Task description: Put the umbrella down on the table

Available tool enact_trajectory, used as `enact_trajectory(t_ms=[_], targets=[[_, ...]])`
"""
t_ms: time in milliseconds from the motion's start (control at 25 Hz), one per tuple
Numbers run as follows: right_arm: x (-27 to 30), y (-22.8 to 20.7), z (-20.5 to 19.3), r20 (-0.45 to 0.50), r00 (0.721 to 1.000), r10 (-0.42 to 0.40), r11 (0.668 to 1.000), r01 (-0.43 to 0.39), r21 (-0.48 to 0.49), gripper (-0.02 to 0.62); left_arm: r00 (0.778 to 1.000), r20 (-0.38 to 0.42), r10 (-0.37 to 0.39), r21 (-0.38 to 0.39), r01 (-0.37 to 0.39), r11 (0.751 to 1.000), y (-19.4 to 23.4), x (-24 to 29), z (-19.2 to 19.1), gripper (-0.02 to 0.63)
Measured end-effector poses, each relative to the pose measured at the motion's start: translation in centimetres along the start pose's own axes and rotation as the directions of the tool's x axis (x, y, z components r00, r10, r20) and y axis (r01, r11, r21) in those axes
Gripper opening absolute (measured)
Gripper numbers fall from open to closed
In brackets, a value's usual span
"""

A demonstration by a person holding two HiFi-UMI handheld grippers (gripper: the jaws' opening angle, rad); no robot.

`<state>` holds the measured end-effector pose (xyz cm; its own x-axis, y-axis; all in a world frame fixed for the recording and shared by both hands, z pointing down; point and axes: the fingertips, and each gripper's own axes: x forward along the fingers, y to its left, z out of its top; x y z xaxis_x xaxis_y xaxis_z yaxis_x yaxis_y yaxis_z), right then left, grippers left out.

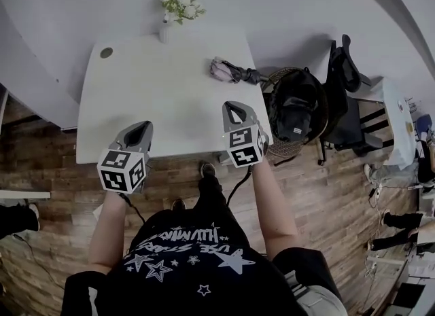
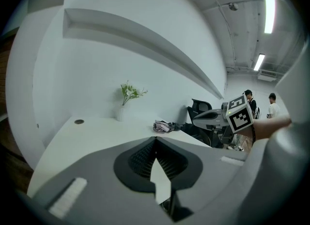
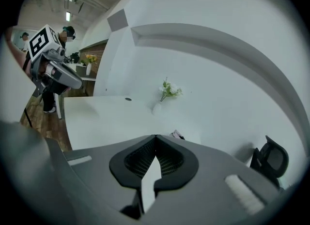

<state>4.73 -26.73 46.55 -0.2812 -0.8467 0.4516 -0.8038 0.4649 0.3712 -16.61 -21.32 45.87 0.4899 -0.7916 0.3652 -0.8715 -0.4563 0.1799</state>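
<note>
The folded umbrella (image 1: 231, 71), pink with a dark handle, lies on the white table (image 1: 149, 90) close to its right edge. It also shows in the left gripper view, umbrella (image 2: 164, 126), just past the jaw tips and far off. In the right gripper view only a sliver of the umbrella (image 3: 177, 135) peeks over the jaws. My left gripper (image 1: 141, 129) hovers over the table's near edge, shut and empty. My right gripper (image 1: 233, 109) hangs over the near right part of the table, short of the umbrella, shut with nothing between its tips.
A white vase of flowers (image 1: 178, 5) stands at the table's far edge, and a cable hole (image 1: 107, 52) sits at far left. Right of the table are a wicker basket holding a black bag (image 1: 293, 111) and a black office chair (image 1: 346, 97). People stand in the background.
</note>
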Motion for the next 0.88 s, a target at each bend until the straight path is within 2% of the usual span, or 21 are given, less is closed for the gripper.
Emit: enact_trajectory(t_ms=[400,680,880], targets=[[-3.8,2.9,-0.3,-0.002,0.998,-0.056,0.997,0.056,0.048,0.015,0.999,0.011,-0.042,-0.008,0.042,0.999,-0.3,-2.8,-1.4,0.003],[-3.6,3.2,-0.1,0.001,0.999,-0.05,0.997,0.05,0.052,0.015,1.0,0.019,-0.023,-0.024,0.024,0.999,0.2,-3.0,-1.6,0.003],[-4.8,2.9,-0.7,0.012,0.999,-0.05,0.997,0.049,0.061,0.015,1.0,0.021,-0.014,-0.014,0.014,1.0,-1.1,-3.2,-1.8,0.003]])
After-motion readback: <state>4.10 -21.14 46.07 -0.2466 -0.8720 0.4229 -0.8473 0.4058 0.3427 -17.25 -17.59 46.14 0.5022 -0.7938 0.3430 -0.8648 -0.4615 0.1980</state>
